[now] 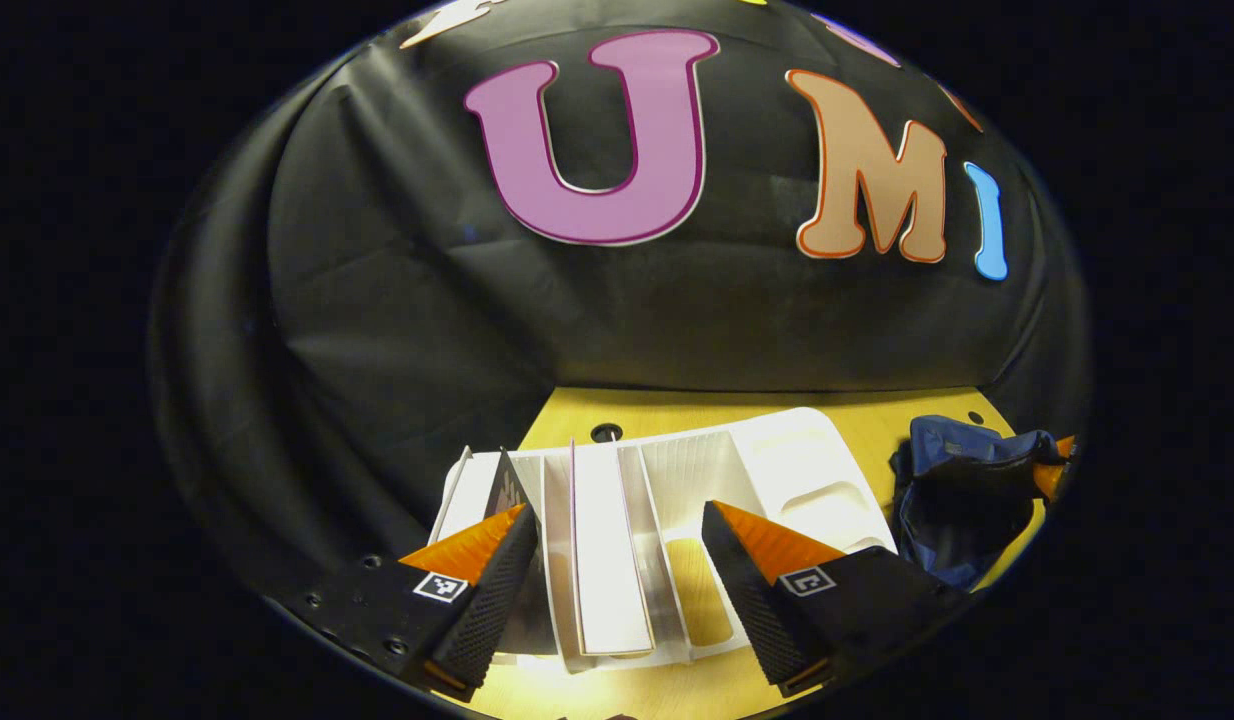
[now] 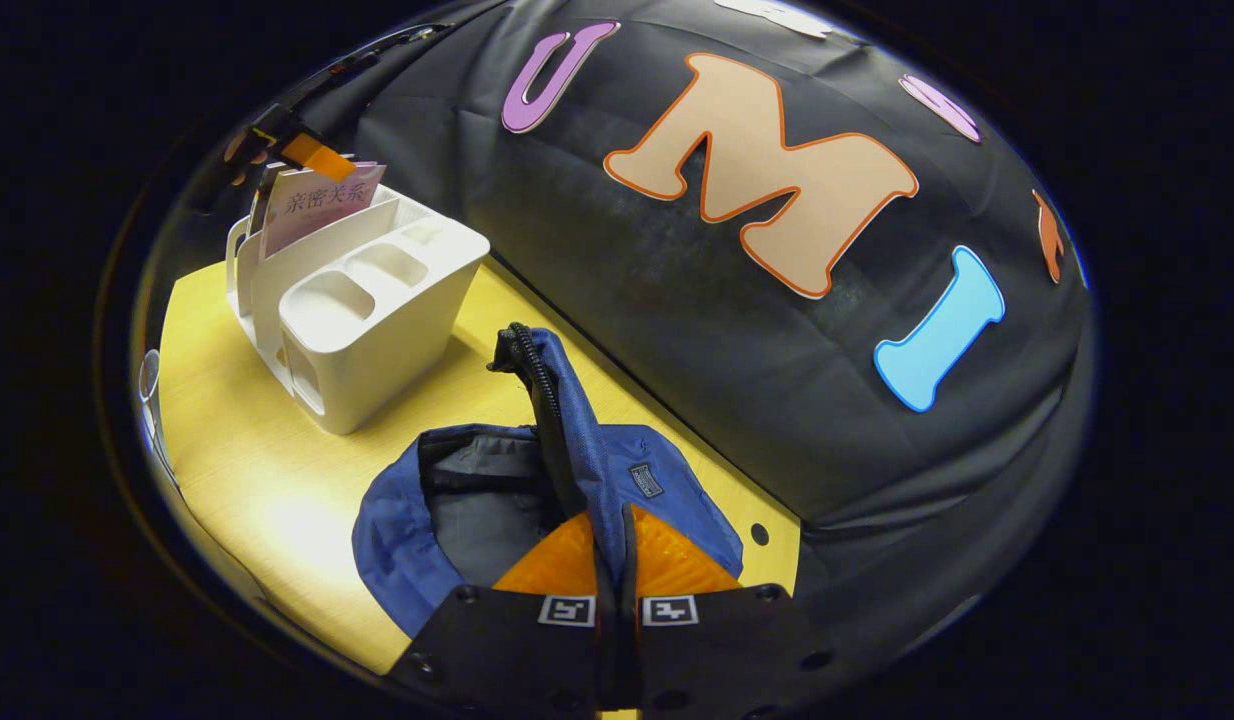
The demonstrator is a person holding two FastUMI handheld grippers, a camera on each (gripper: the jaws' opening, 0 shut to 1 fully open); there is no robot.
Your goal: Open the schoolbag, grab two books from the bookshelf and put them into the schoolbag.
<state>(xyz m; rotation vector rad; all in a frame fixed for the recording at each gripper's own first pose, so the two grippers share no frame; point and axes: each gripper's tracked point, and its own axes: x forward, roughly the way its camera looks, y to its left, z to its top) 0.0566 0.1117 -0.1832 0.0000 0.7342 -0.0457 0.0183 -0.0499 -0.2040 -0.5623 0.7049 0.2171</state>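
The left gripper (image 1: 617,560) hangs with its fingers spread wide apart above the bookshelf (image 1: 777,470), while the right gripper (image 2: 617,560) is pinched tight on the schoolbag's strap (image 2: 542,400).

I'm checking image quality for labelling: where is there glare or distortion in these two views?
Left gripper view: glare washes out the yellow table near the bottom edge, and the fisheye bows the white bookshelf. Right gripper view: a bright patch on the table beside the blue schoolbag; straight edges curve.
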